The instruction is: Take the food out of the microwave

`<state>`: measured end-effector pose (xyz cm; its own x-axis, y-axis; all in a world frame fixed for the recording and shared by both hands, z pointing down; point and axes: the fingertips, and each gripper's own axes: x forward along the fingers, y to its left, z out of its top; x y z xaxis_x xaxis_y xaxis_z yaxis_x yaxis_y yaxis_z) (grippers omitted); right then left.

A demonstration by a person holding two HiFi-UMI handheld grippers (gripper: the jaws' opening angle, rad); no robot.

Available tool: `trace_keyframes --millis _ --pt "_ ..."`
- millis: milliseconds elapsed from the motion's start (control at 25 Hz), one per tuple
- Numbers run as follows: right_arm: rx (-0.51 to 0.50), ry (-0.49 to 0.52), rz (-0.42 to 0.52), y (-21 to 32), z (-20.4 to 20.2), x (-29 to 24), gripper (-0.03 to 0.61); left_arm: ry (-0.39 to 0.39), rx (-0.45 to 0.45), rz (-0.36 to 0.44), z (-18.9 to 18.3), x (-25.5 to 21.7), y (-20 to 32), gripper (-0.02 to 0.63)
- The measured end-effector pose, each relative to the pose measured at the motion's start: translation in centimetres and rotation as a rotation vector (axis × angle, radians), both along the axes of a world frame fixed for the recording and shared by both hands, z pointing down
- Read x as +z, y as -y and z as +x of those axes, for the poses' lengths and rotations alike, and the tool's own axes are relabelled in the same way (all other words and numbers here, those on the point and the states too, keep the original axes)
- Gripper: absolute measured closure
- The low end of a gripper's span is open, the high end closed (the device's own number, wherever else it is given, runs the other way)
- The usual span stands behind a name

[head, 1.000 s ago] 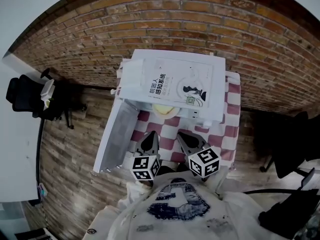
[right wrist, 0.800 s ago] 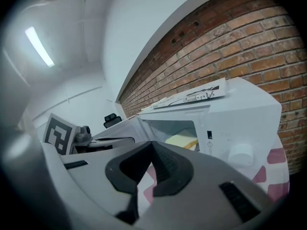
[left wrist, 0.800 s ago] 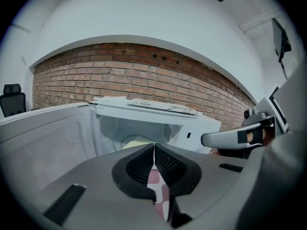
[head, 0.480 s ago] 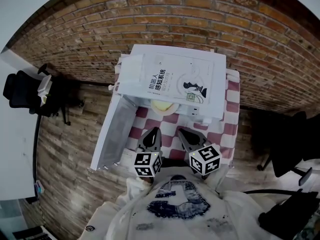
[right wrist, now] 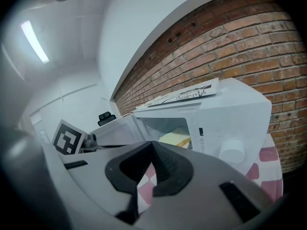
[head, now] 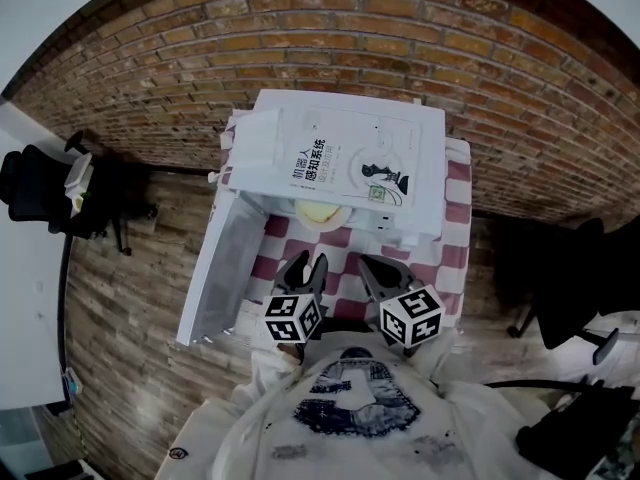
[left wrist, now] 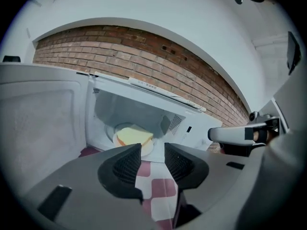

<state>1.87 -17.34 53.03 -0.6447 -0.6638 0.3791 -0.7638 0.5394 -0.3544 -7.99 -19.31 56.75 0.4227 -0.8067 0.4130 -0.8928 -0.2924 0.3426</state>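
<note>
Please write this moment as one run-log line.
door: open | food: in microwave | left gripper: open, jaws just opening, empty | right gripper: shut, empty

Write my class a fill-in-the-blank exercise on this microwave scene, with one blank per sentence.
The microwave has its door standing ___.
The yellow food sits ___ the microwave.
A book lies on ___ of the microwave.
The wall behind it is built of ___.
Missing words: open; inside; top; brick.
</note>
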Motion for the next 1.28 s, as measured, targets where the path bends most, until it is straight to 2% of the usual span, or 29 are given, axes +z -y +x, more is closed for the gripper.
trace_keyframes --millis 240,360,600,840,1080,1280 --pt "0.006 -0.01 -0.01 0.1 -0.1 0.2 0.565 -0.11 0.005 -0.067 0.3 1.6 0.7 0.357" --pt "0.003 -0.016 -0.014 0.2 -0.4 0.2 0.565 -0.161 0.009 -0.098 0.5 2.5 1.3 0.324" --pt "0.006 -0.035 -0.024 0.1 -0.3 0.6 0.565 -0.283 -0.011 -0.141 0.6 4.1 2.6 0.322" --pt "0.026 -0.05 -0.032 0.2 0.6 0.8 0.565 -0.359 -0.04 -0.222 0.8 7.0 3.7 0.324" --pt "0.044 -0.066 -0.034 0.3 1.6 1.0 0.565 -0.403 -0.058 -0.252 1.0 9.0 5.0 0.33" --pt "0.051 -0.075 -0.039 0.6 2.1 1.1 0.565 -0.495 -0.061 -0.297 1.9 10.2 5.9 0.33"
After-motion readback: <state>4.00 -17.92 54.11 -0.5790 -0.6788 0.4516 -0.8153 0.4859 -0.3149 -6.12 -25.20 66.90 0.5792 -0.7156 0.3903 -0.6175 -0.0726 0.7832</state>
